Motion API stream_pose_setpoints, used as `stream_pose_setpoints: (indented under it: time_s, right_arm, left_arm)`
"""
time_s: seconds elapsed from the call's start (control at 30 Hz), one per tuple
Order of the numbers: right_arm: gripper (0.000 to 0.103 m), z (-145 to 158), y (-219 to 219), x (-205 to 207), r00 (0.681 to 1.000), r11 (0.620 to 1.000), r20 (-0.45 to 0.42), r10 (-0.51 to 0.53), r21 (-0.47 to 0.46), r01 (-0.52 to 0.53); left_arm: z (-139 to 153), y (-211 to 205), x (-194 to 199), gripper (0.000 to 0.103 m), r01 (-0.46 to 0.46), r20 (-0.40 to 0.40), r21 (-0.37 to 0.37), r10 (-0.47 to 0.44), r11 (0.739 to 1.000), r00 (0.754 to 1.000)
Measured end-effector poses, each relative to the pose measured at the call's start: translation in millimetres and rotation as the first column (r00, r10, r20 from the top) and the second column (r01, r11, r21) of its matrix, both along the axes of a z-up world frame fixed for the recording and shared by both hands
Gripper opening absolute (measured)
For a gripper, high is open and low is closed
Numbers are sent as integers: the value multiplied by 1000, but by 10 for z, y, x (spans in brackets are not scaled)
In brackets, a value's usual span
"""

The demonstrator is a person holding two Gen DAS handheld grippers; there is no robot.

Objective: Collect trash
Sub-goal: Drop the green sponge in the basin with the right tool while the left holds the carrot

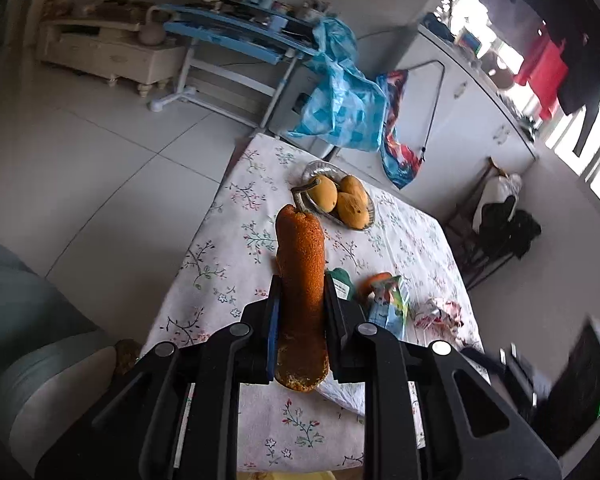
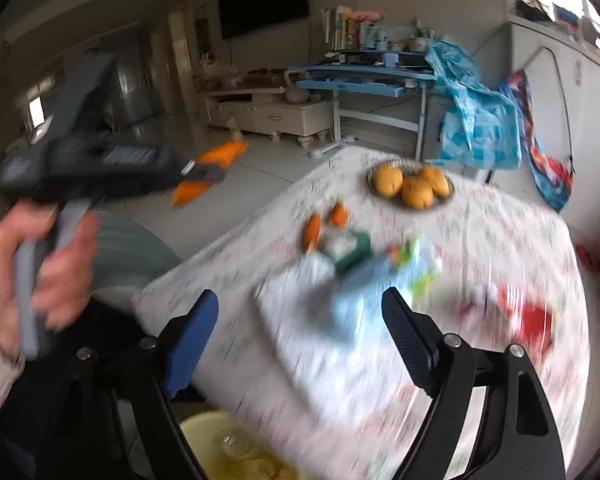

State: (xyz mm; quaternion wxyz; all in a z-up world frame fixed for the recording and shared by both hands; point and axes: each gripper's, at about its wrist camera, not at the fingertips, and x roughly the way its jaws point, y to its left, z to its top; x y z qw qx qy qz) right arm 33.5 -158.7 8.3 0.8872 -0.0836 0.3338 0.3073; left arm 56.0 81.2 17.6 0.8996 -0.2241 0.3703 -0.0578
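Left gripper (image 1: 302,280) closed on a long orange peel (image 1: 302,280), held above the table with floral cloth (image 1: 236,208), peel's stem end pointing away toward the plate (image 1: 320,169) with three yellow mangoes (image 1: 342,196). On the cloth, right of the fingers: a green packet (image 1: 342,282), another orange piece (image 1: 374,280), a light blue carton (image 1: 388,308) and a crumpled red-white wrapper (image 1: 440,312), all near each other. Beyond the table, a blue plastic bag (image 1: 340,92) hanging at a blue desk (image 1: 236,36).

Your left tongs (image 1: 302,300) were black with a blue pad and gripped an orange peel (image 1: 302,280). The surface (image 1: 228,240) wore a white floral cloth. You had yellow-orange mangoes (image 1: 342,200) beyond, and a blue-checked bag (image 1: 340,96).
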Motion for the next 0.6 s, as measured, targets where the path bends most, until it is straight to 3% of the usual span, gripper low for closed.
stream_pose_setpoints:
  time_s: [0.1, 0.2, 0.33, 0.43, 0.5, 0.6]
  right_arm:
    - [74, -4, 254, 438, 998, 997, -55, 22, -76, -26]
    - [69, -206, 498, 980, 985, 985, -175, 11, -168, -41]
    - [68, -538, 656, 1355, 957, 953, -289, -21, -295, -69]
    - [64, -763, 726, 1478, 940, 926, -339, -26, -363, -105]
    - [50, -827, 739, 1481, 935, 924, -355, -9, -359, -128]
    - [43, -835, 729, 1428, 943, 934, -332, 10, -334, -127]
  left_arm:
    - [-27, -5, 23, 19, -10, 1, -1, 10, 1000, 1000]
    - [-32, -26, 26, 19, -6, 7, 7, 6, 1000, 1000]
    - [-42, -12, 22, 19, -5, 9, -6, 5, 1000, 1000]
    - [-40, -4, 27, 19, -6, 12, -12, 6, 1000, 1000]
    - [-38, -2, 37, 19, -5, 15, -14, 6, 1000, 1000]
    - [-35, -8, 39, 19, -4, 17, -18, 5, 1000, 1000]
